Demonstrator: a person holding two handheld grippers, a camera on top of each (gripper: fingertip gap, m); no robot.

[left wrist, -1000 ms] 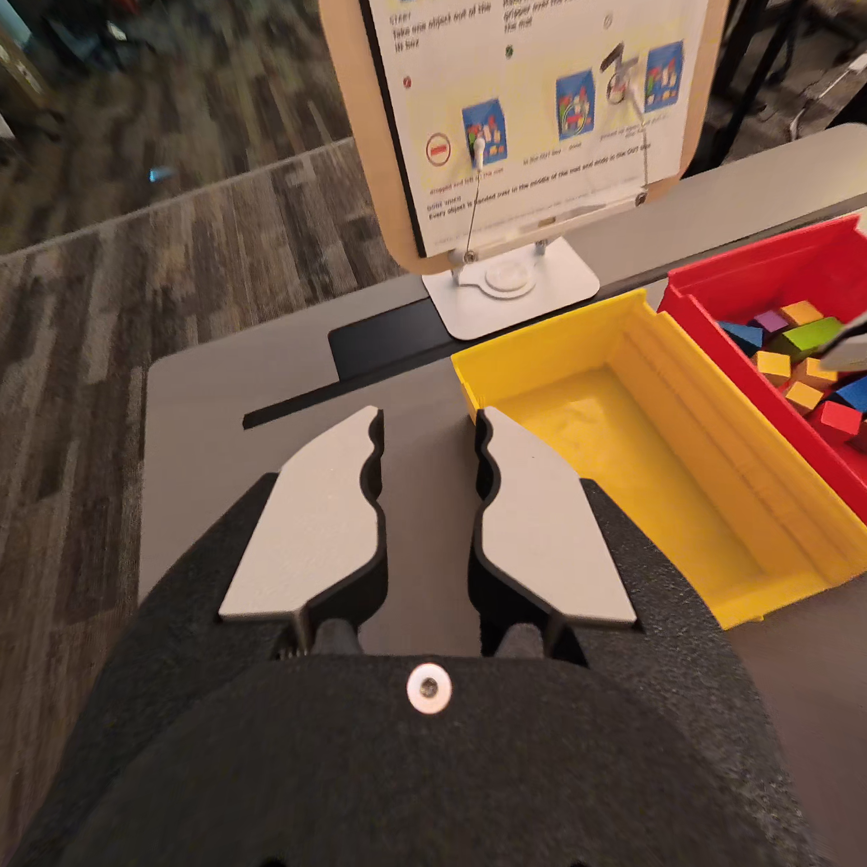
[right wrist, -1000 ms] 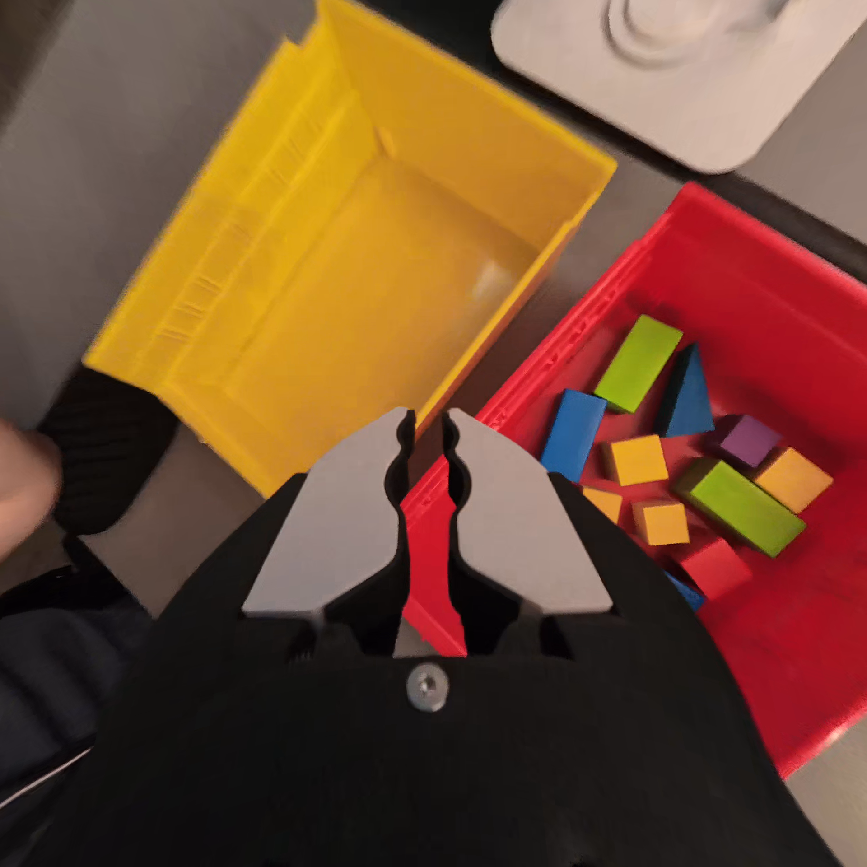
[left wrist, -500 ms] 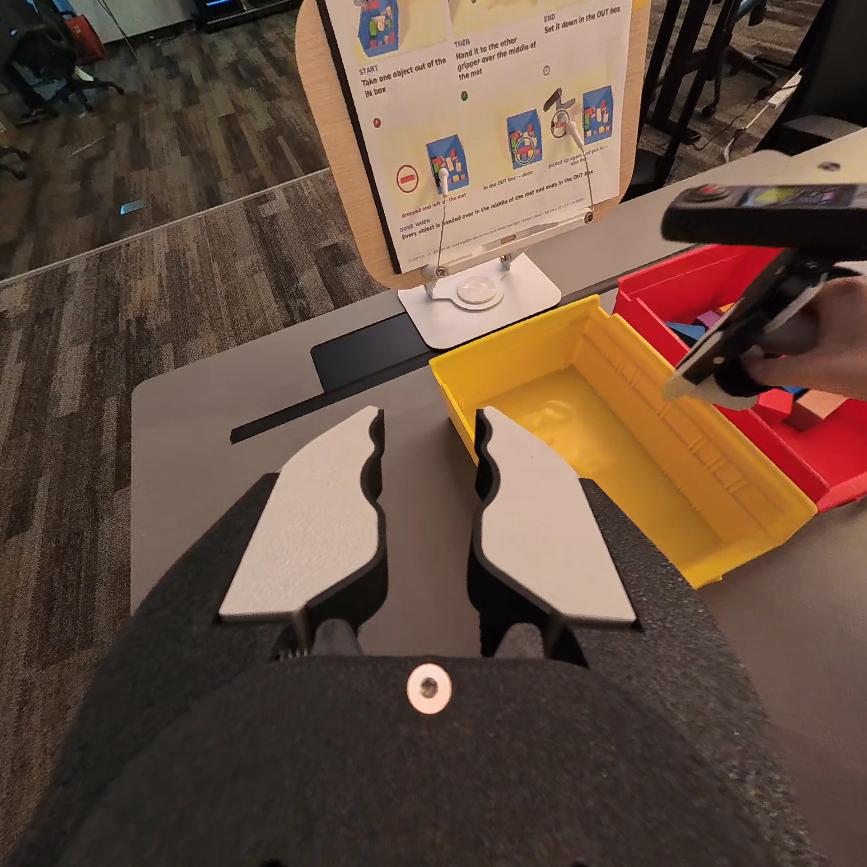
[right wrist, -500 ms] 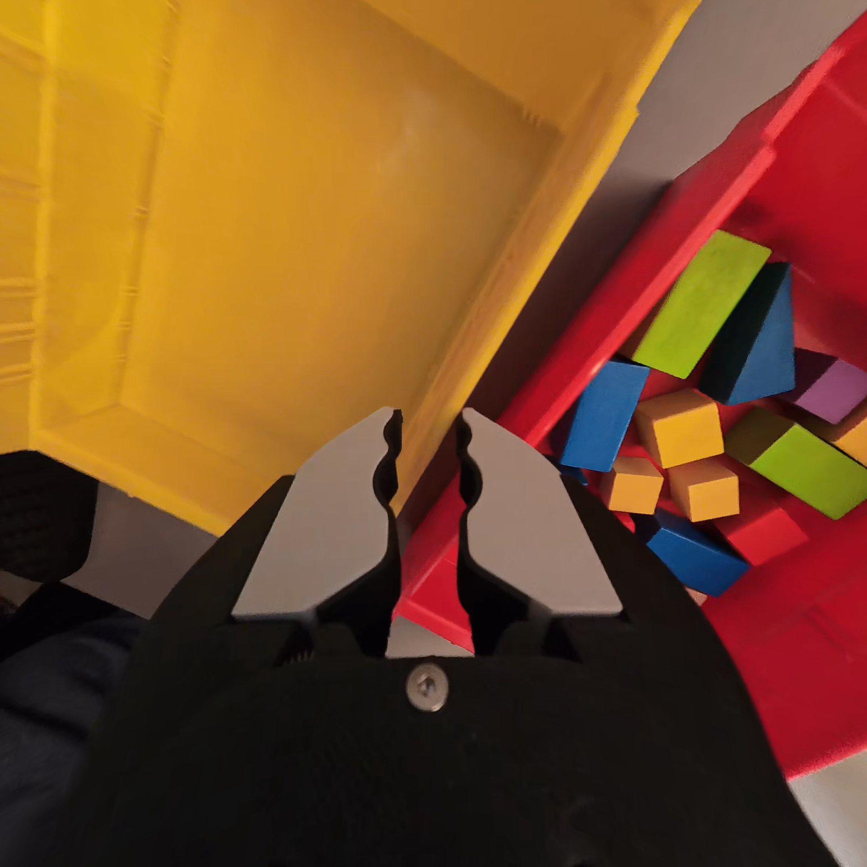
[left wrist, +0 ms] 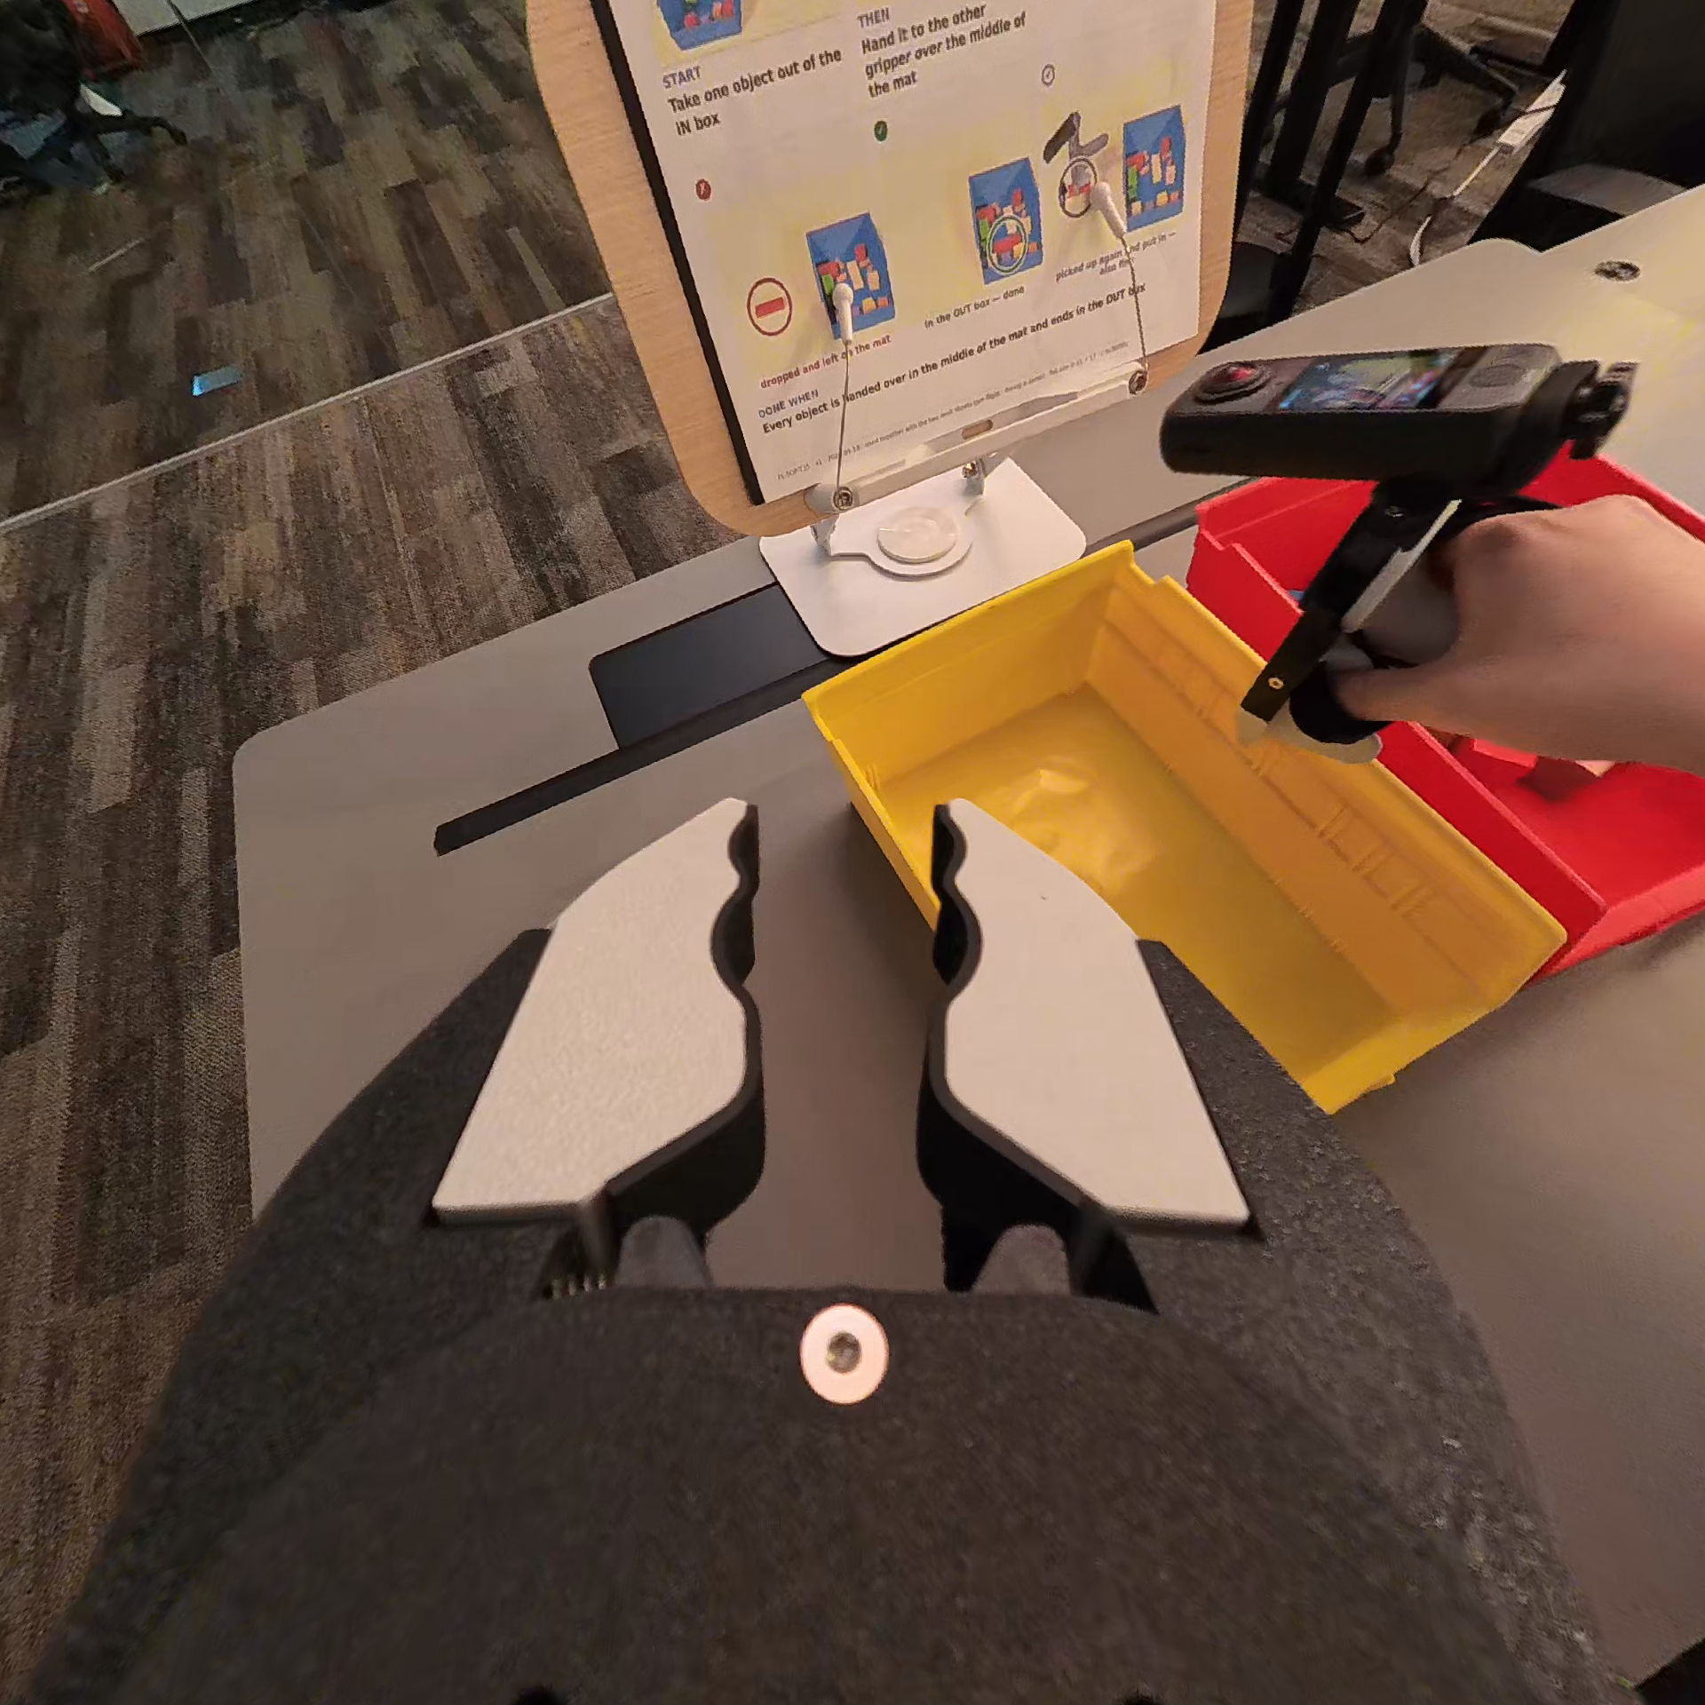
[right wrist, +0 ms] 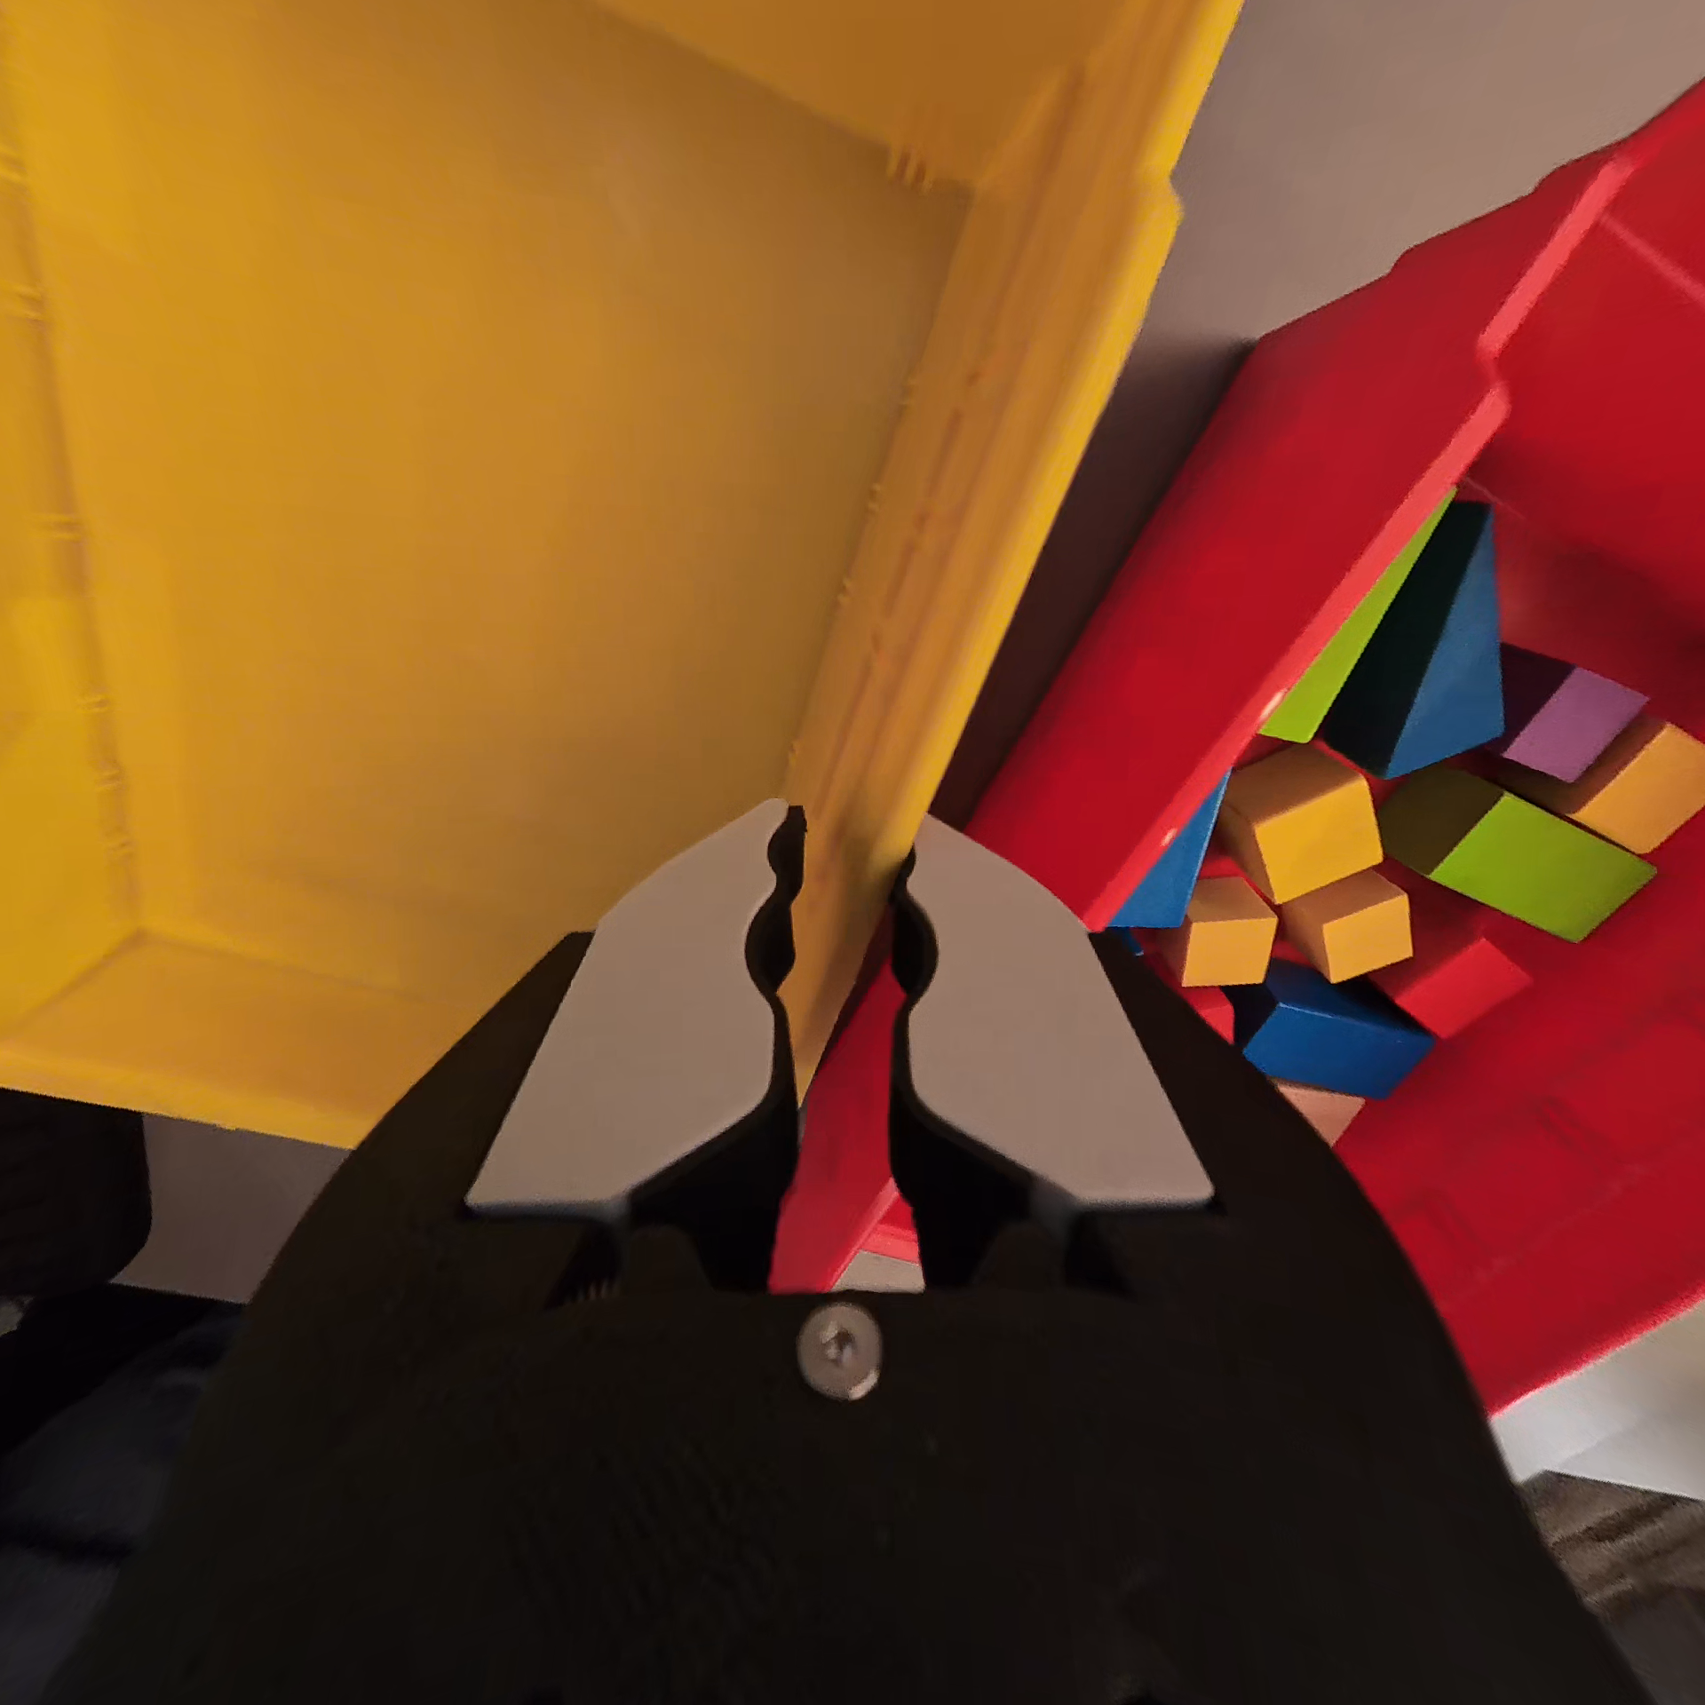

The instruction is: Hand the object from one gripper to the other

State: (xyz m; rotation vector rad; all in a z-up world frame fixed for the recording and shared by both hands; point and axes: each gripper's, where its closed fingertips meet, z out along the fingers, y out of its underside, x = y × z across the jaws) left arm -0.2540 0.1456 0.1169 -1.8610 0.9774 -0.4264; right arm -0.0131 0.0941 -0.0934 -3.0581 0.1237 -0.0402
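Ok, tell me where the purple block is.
Right wrist view, right edge: the purple block lies in the red bin, between the blue wedge and an orange block.

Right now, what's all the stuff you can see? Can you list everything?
yellow bin: one, yellow, nothing in it, on the table beside the red bin
red bin: one, red, right of the yellow bin, holds the blocks
blocks: about ten showing, orange, blue, green, purple and red, piled in the red bin
sign board: one, wooden with a printed sheet, on a white stand behind the bins
table: one, grey, under everything
left gripper: one, grey fingers, open, holding nothing, over the table
right gripper: one, grey fingers, open, holding nothing, above the bins' touching walls
hand: one, holding the right gripper
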